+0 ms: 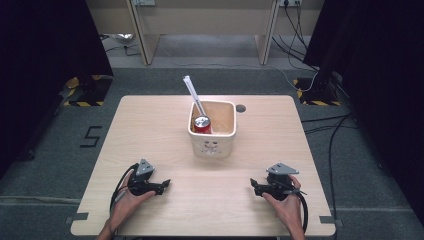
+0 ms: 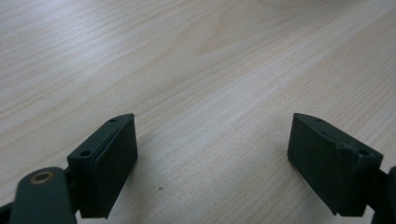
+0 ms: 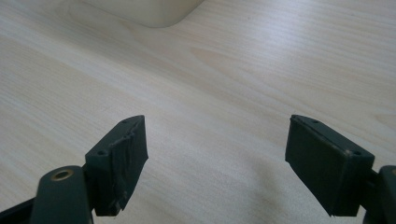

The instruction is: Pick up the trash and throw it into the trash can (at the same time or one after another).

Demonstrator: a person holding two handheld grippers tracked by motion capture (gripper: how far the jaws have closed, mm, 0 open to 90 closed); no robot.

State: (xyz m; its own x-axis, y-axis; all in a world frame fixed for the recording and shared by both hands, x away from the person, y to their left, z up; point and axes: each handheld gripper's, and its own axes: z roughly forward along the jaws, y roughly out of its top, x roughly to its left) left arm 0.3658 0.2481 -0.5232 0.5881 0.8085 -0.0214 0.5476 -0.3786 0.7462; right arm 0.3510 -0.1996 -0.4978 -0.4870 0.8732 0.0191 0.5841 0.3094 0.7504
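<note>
A white square tub [image 1: 212,145] stands in the middle of the wooden bench [image 1: 150,125], toward the far side. Inside it, a red can [image 1: 202,124] stands up on the left side. A long white straw [image 1: 193,93] leans in the tub by the can and sticks out over the far left rim. The left claw [image 1: 166,183] rests low on the near left of the bench, wide open and holding nothing. The right claw [image 1: 253,184] rests on the near right, also wide open and empty. Both are well apart from the tub.
</note>
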